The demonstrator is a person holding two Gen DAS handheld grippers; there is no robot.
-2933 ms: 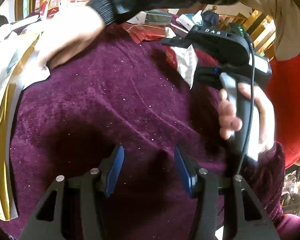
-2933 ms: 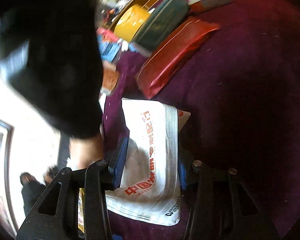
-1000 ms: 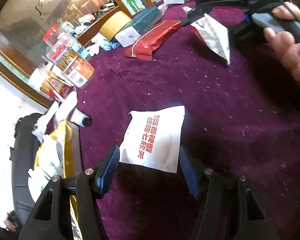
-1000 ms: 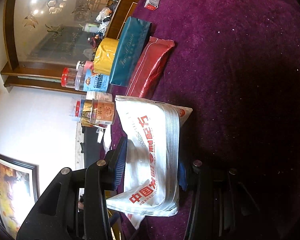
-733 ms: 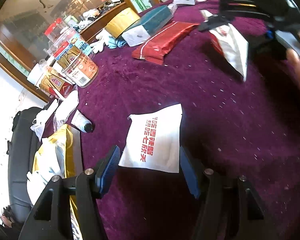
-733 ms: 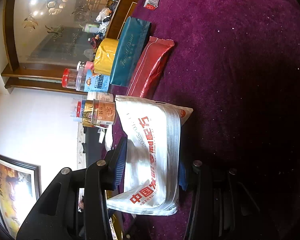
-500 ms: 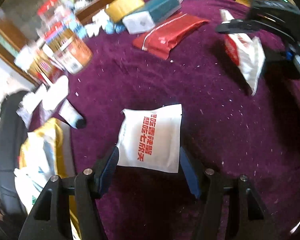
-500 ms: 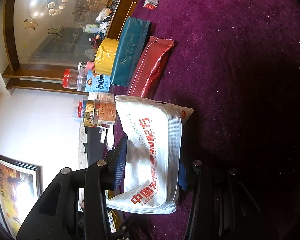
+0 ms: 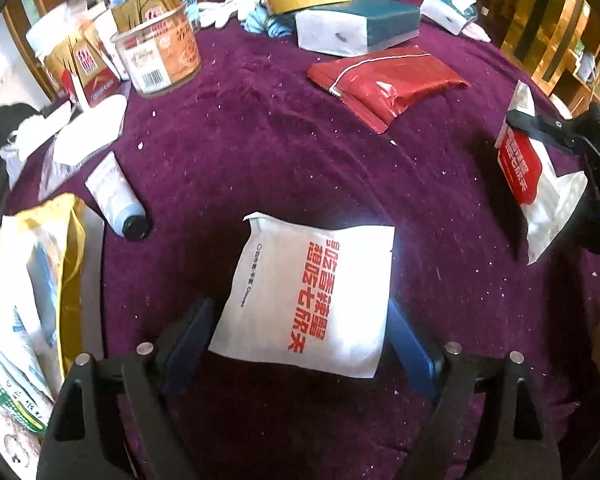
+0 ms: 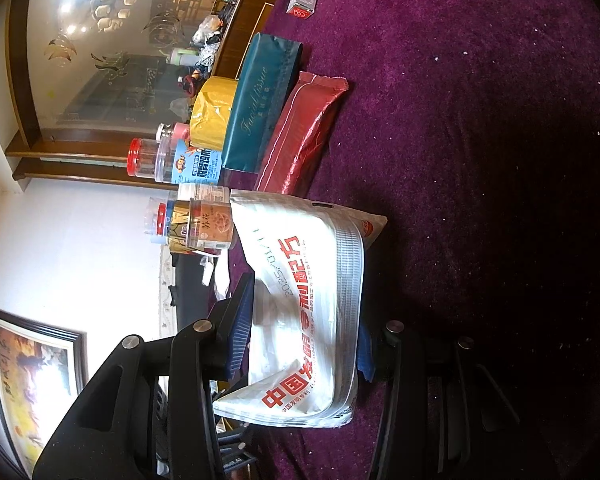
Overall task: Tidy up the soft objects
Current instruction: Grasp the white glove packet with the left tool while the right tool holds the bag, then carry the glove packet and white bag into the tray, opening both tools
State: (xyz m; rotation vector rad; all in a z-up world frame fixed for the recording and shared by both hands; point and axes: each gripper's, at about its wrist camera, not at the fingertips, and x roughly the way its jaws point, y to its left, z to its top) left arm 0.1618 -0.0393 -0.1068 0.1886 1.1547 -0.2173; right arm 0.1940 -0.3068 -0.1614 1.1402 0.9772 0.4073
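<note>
I see a purple velvet tablecloth [image 9: 260,152] beneath both tongs, glass-fronted wooden cabinet [image 10: 112,64] beyond. My left gripper [image 9: 300,332], jaws just widened, straddles the flat white red-lettered pouch [image 9: 312,292] unclamped. My right gripper [image 10: 304,332] stays clamped on a silver-white red-printed packet [image 10: 312,300].

My left claw [image 9: 300,344]: black triangulated plastic arms, silver screw heads at the pivots, blue ribbed pads [image 9: 410,344]. My right claw [image 10: 304,340]: same build, black frame with cut-outs, round silver screws, dark blue ribbed pads [image 10: 240,320].
</note>
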